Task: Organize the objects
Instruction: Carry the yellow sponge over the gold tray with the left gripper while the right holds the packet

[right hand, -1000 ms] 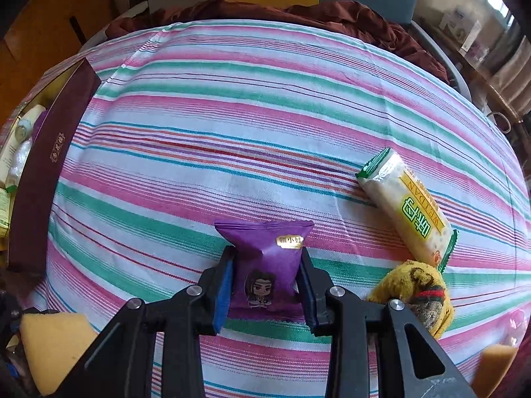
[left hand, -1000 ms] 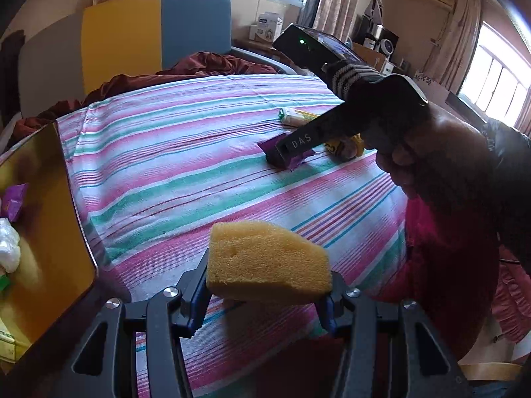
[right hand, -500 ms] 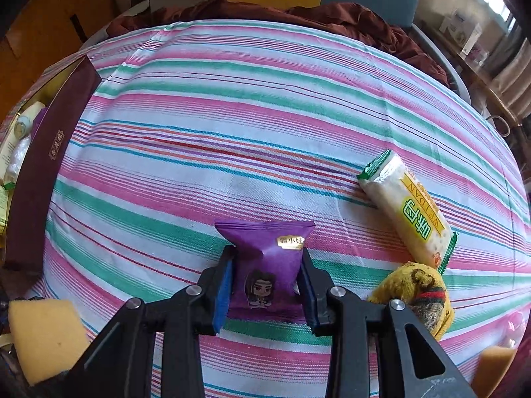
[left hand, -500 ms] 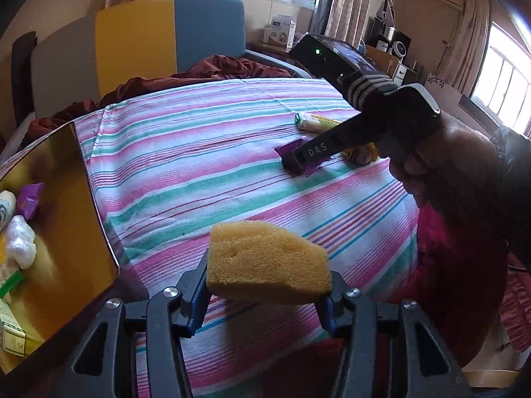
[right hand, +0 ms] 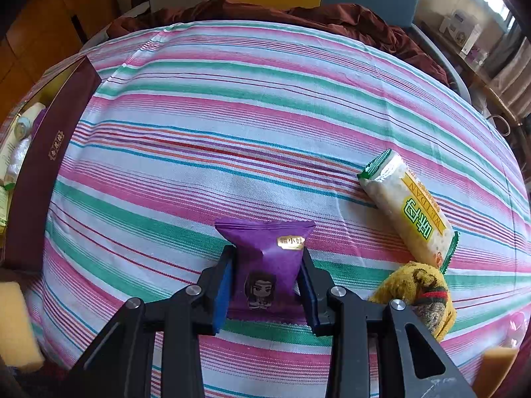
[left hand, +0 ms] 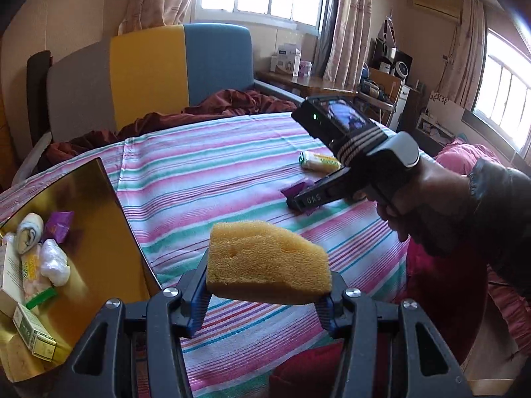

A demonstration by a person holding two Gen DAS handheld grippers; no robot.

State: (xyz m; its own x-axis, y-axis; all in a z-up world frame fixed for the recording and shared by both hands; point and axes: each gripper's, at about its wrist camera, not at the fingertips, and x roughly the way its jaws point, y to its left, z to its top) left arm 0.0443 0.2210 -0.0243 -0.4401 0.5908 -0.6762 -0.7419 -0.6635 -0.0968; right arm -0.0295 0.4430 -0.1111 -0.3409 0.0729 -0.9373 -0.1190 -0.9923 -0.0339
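My left gripper is shut on a yellow sponge and holds it in the air above the near edge of the striped bed. To its left lies an open box with a gold inside that holds several small packets. My right gripper points steeply down and is shut on a purple snack packet that rests on the striped sheet. In the left wrist view a hand holds that right gripper over the purple packet.
A yellow-green snack bar lies right of the purple packet, with a rolled yellow sock just below it. The maroon wall of the box runs along the bed's left side. A dark red blanket is bunched at the far end.
The left gripper has risen with the sponge and tilted up, so more of the box's inside and the room shows. The right gripper has stayed shut on the purple packet.
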